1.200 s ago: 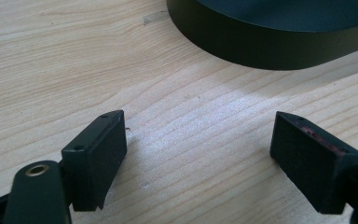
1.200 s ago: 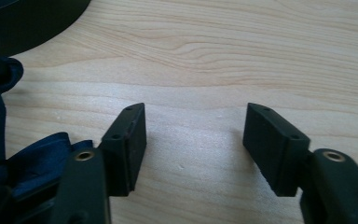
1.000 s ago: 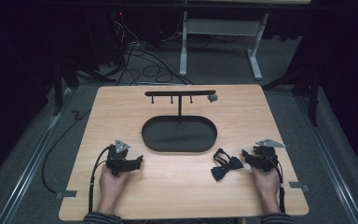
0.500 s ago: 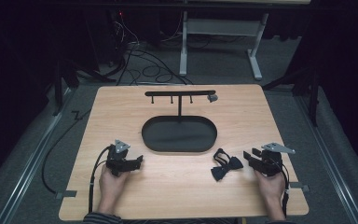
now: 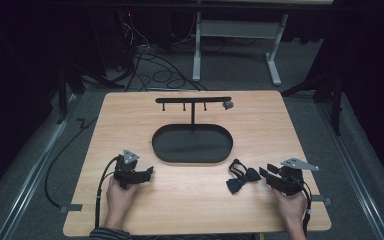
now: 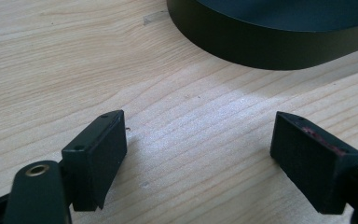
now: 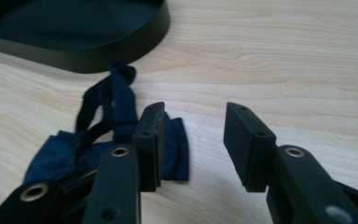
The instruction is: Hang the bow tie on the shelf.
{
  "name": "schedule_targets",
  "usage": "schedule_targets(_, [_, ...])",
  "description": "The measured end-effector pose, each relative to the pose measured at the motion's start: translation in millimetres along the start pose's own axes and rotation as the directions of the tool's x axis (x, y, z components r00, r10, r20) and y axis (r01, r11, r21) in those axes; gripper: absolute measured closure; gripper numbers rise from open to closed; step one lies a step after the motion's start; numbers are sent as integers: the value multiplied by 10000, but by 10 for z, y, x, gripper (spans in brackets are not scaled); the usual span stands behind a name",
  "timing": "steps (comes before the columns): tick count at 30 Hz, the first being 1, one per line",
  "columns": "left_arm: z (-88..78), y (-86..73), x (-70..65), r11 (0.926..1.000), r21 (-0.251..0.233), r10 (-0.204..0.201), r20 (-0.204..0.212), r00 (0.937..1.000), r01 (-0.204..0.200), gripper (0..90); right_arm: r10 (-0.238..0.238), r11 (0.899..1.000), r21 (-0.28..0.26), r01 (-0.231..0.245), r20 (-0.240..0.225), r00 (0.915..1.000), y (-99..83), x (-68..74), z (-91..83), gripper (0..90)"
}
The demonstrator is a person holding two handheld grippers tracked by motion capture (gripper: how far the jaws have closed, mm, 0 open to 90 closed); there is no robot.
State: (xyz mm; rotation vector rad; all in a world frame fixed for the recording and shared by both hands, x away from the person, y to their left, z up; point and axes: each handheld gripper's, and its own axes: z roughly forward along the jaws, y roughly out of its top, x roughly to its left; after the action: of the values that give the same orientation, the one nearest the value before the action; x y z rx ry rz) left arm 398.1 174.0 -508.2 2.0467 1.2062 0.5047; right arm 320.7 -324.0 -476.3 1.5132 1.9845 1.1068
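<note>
Wooden table (image 5: 190, 200), dark blue bow tie (image 5: 243, 180), crumpled

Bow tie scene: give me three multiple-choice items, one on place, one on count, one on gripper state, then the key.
1. Where does the bow tie lie?
A. in the oval tray
B. on the table, beside the right gripper
C. on the stand's bar

2. How many hooks hang under the stand's bar?
A. three
B. one
C. six

3. How do the left gripper jaws stand?
A. shut on the tie
B. shut, empty
C. open, empty

Key: B, it rests on wood by the right gripper; A, three pegs show; C, only bare table lies between them.
</note>
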Motion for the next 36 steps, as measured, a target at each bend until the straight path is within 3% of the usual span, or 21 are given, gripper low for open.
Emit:
schedule_targets(7, [3,2,2,10000,-10,-10,13,10000,10,189,-294,9996,-43,292,-302,9991,49,135,-5,607])
schedule_targets(21, [5,6,5,10000,11,3,46,10000,-3,189,-907,9958,43,914,-841,9923,201,324,172,606])
schedule_targets(31, [5,6,5,10000,14,7,41,10000,-8,189,-1009,9932,492,1057,-908,9907,261,363,361,620])
schedule_targets(36, [5,6,5,10000,15,9,41,10000,-9,189,-1022,9910,772,1090,-869,9910,259,342,448,673])
